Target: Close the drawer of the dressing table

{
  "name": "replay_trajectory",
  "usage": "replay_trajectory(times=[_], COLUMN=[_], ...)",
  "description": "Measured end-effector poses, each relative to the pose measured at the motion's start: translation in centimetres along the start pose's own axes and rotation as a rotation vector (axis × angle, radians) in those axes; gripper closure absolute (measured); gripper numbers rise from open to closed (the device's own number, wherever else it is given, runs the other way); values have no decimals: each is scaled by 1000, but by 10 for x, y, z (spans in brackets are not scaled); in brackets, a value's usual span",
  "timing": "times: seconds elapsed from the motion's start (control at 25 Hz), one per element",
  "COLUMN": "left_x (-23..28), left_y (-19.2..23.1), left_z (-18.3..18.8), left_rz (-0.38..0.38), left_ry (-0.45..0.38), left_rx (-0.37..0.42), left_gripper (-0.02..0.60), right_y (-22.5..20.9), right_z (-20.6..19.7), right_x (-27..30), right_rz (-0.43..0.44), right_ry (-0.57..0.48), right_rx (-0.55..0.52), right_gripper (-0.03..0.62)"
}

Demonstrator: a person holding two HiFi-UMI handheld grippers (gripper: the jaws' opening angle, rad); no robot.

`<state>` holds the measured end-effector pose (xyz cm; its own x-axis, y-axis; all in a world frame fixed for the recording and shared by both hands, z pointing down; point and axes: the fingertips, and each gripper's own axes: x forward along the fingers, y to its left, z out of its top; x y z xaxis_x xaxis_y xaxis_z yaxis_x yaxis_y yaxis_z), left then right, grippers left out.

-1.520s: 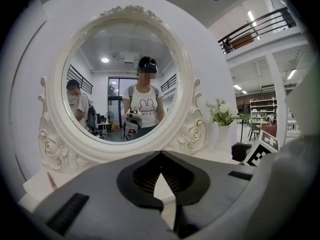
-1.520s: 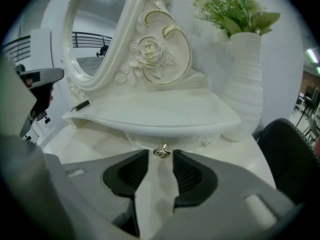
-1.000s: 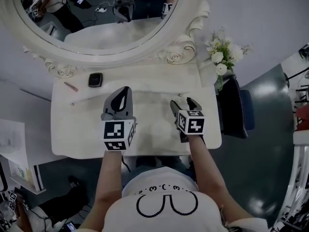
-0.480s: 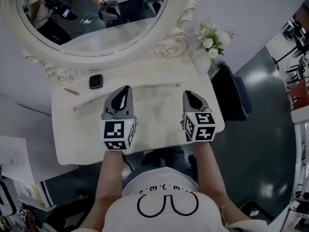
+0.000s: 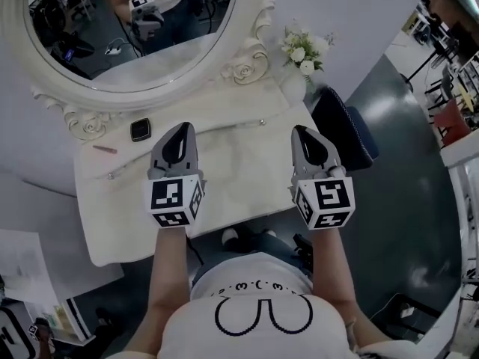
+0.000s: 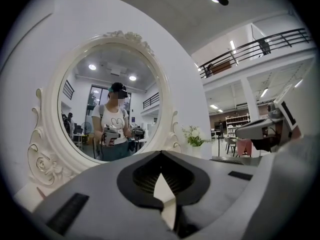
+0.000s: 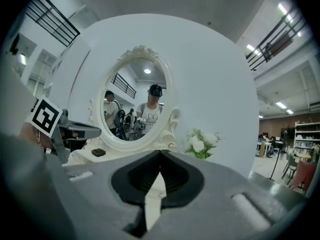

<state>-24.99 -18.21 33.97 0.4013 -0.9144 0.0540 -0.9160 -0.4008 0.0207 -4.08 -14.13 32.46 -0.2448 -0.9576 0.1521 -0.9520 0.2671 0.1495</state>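
Observation:
The white dressing table point(image 5: 232, 159) lies below me in the head view; its drawer front is hidden under the top's front edge. My left gripper point(image 5: 182, 131) hovers over the left middle of the top, shut and empty, its jaw tips meeting in the left gripper view point(image 6: 161, 154). My right gripper point(image 5: 303, 134) hangs above the right end of the top, also shut with nothing between its jaws point(image 7: 160, 155). Both point level toward the oval mirror point(image 5: 112, 36).
A small black case point(image 5: 140, 130), a pink stick point(image 5: 104, 149) and a long thin rod point(image 5: 224, 134) lie on the top. White flowers point(image 5: 303, 51) stand at the back right corner. A dark blue seat point(image 5: 346, 137) sits right of the table. Shoes point(image 5: 247, 238) show under the front edge.
The right gripper's jaws closed from wide open and it rose well above the table's right side. The left gripper lifted a little. My head view swung, so the table looks tilted.

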Motion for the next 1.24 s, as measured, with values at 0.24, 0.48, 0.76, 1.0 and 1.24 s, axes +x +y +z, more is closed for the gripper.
replay_trajectory(times=[0.24,0.48,0.76,1.0,1.24], left_x=[-8,-17,-28,-29,-28], left_y=[-13,-29,-50,-61,-76], left_z=[41,76,103,112,112], left_rz=[10,25,35,41,39], left_ry=[-81,-142,-190,-206,-209], left_rx=[53,104,144,160,172], left_gripper=[583,583,583,583,583], right_y=[-17,-34,-49,-57,-69], right_z=[38,68,91,101,97], right_x=[-25,-46,-67,-77,-82], right_rz=[-19,-20,-11,-1,-6], right_ry=[-96,-163,-241,-279,-282], right_rx=[-17,-38,-32,-27,-25], right_gripper=[594,594,594,594,594])
